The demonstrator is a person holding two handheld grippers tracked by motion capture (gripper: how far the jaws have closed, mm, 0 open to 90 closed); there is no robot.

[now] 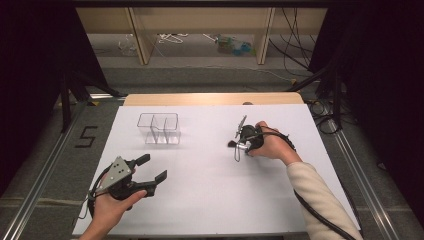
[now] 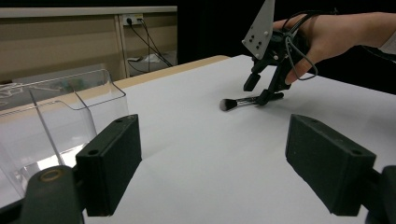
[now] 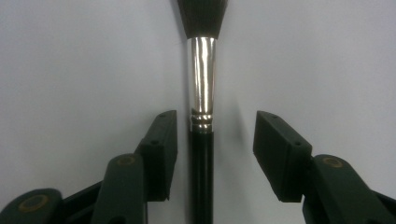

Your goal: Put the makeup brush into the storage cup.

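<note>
We see the brush (image 1: 235,145) lying flat on the white table (image 1: 210,200), right of centre in the high view. In the left gripper view it sits in the upper middle of the frame, its dark bristles pointing left. The right gripper (image 1: 242,145) comes down over its handle. In the right gripper view the brush (image 3: 201,116) runs straight up the middle of the frame, black handle at the bottom, silver ferrule above it, bristles at the top edge. The jaws stand partly open on either side of the handle; the left one is close beside it, the right one stands clear with a gap. They have no grip on the brush yet.

The left gripper (image 1: 156,169) rests at the lower left of the high view, its jaws wide apart and holding nothing. A clear bin (image 1: 159,128) with dividers stands upper left of centre on the table.

On the floor at the left of the high view we read a black "5" (image 1: 86,136). We can read no brand or label on the brush.
</note>
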